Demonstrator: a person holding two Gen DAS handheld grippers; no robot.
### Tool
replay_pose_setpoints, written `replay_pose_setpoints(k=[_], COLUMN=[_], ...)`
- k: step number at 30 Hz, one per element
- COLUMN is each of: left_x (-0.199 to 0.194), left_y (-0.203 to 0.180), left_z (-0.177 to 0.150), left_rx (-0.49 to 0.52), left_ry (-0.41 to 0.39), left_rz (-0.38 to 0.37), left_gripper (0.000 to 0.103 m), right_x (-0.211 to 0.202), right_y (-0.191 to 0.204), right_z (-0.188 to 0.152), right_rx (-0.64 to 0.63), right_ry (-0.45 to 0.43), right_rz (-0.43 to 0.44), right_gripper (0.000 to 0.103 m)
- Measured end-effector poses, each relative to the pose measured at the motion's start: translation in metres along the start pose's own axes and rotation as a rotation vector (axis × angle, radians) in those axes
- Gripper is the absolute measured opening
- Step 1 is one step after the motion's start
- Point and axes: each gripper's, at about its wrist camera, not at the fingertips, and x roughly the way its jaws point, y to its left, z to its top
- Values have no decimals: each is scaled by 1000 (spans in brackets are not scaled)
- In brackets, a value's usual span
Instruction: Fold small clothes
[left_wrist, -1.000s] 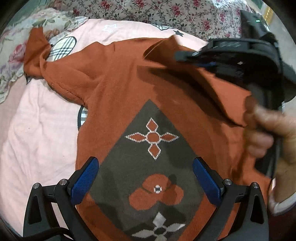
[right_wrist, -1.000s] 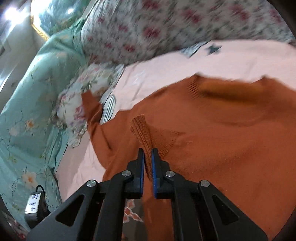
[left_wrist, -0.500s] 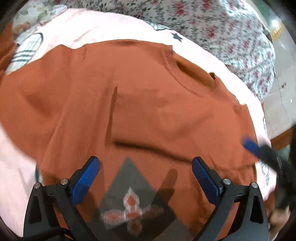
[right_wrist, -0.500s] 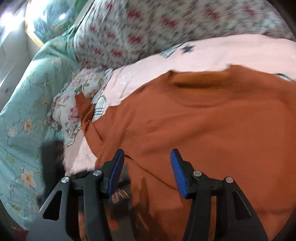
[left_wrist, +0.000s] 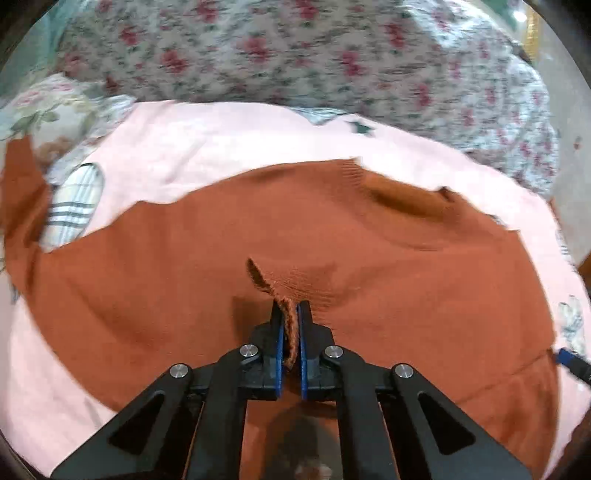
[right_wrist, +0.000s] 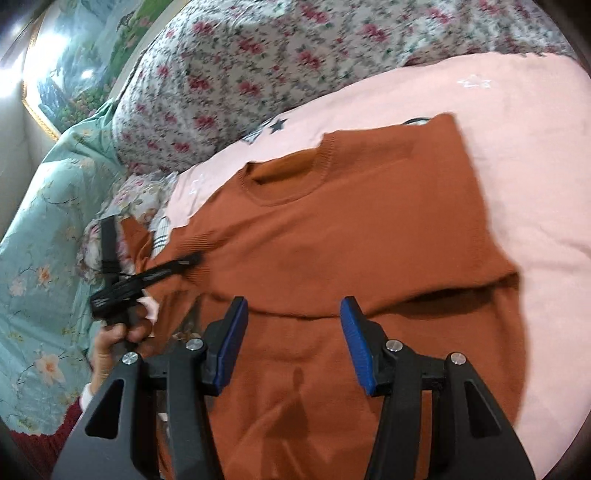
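On the bed, over a pale pink sheet (left_wrist: 207, 147), lies the rust-orange knitted sweater (left_wrist: 406, 280), spread mostly flat with its round ribbed neckline (right_wrist: 286, 181) toward the headboard side. I see it fill the middle of both wrist views.

Left claw (left_wrist: 290, 325): jaws pressed together on a ribbed fold of the sweater's knit, which stands up as a narrow ridge between the blue pads (left_wrist: 303, 332). The pinched fabric pulls a small tent out of the cloth just ahead of the fingertips. From the right wrist view I catch the same left claw (right_wrist: 184, 264) at the sweater's left edge, blurred, with a hand (right_wrist: 118, 332) wrapped round its grip.

Right claw (right_wrist: 291, 328): jaws stand partly apart, nothing between the blue pads (right_wrist: 352, 343). It hangs over the lower body of the sweater, just short of a crosswise fold where an upper layer of knit lies over the lower one. I cannot tell whether the fingertips touch the cloth.

Behind the sheet: a white quilt printed with small red flowers (right_wrist: 258, 74), bunched along the far side. To the left, a mint-green cover with pale blossoms (right_wrist: 33, 295). One orange sleeve (left_wrist: 22, 206) trails off toward the left edge of the sheet, across a plaid patch (left_wrist: 74, 206).
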Motion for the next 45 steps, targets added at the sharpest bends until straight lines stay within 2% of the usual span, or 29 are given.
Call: replay_pose_setpoints(k=[2,9,14,20,25,26,27,28,30,32,37,39,41,42,43,45], left_x=[6,-4,-7,-2,2,2,2,1,-2,-1,22,19,16,16,17,13], left_y=[14,25,39,44,38,38,38,37,30,21,18,20,20,21,22,25], left_z=[0,-9,-13,-8,-9,-9,-9,-7,-4,-2,-7,-8,-8,-9,-10,-14], left_rx=[-35,-34,-88,-115,-74,-77,-80,-79,-61,-35,-18,-16,-9,-10,-14,-23], left_ry=[31,0,-8,9,17,20,22,20,7,-3,43,41,36,39,43,43], left_rz=[2,31,42,51,73,73,69,64,38,36,67,57,61,63,65,66], left_gripper=[4,4,4,4,4,4,4,4,4,4,4,5,7,7,9,12], right_x=[-2,-4,5,42,66,70,70,67,51,37,61,57,41,31,26,28], right_y=[-15,-59,-73,-89,-100,-103,-102,-103,-103,-104,-114,-110,-92,-81,-72,-56], right_z=[4,34,60,80,81,80,80,81,85,90,83,80,76,72,68,56], right_rx=[20,79,64,66,74,74,63,61,67,55,26,17,-2,-12,-22,-51], right_ry=[-7,-34,-41,10,55,62,62,64,21,-16,60,43,-10,-44,-61,-38], right_rz=[-35,-141,-178,-197,-217,-211,-210,-190,-170,-195,-290,-347,-423,-389,-333,-245], right_gripper=[53,57,59,59,59,57,46,11,11,11,12,15,27,29,35,49])
